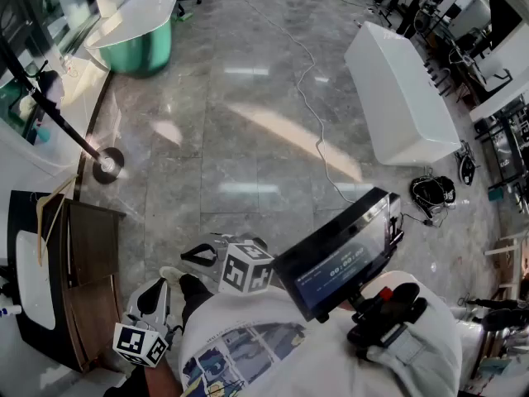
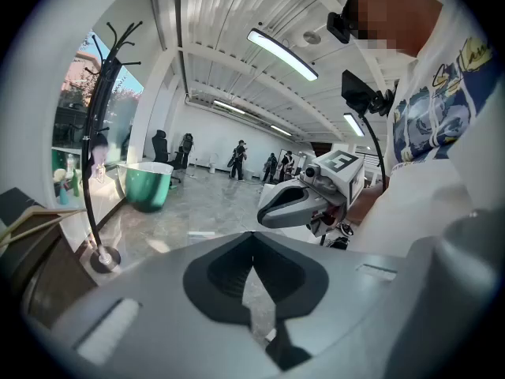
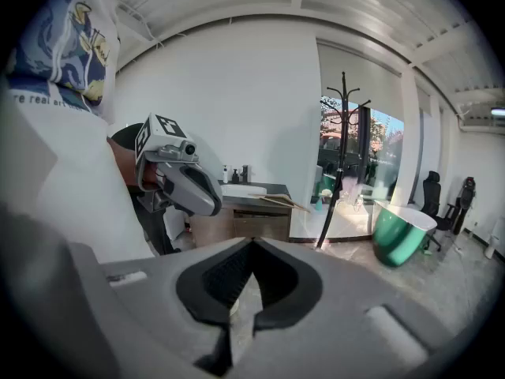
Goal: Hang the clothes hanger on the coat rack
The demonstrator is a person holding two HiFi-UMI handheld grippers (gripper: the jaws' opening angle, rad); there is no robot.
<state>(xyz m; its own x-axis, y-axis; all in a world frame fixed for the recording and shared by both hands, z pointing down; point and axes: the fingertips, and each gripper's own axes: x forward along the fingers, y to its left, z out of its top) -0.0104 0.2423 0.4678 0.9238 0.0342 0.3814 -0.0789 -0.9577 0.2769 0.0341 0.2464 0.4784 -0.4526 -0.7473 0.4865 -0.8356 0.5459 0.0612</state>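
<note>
The wooden clothes hanger [image 1: 47, 212] lies on the dark vanity cabinet [image 1: 92, 246] at the left, and shows as thin wooden bars [image 3: 282, 202] in the right gripper view. The black coat rack [image 1: 56, 116] leans across the upper left, its round base [image 1: 107, 164] on the floor; its hooks [image 2: 118, 38] are bare. My left gripper [image 1: 157, 284] hangs shut and empty beside the cabinet. My right gripper [image 1: 188, 256] is shut and empty just right of it. Each gripper view shows its own jaws meeting, left [image 2: 252, 249] and right [image 3: 252, 243], well short of hanger and rack.
A green tub [image 1: 136, 35] stands beyond the rack. A long white tub [image 1: 401, 89] sits at the right, with a cable [image 1: 318, 139] running across the marble floor. A white basin [image 1: 33, 279] is set in the cabinet. People stand far off [image 2: 237, 158].
</note>
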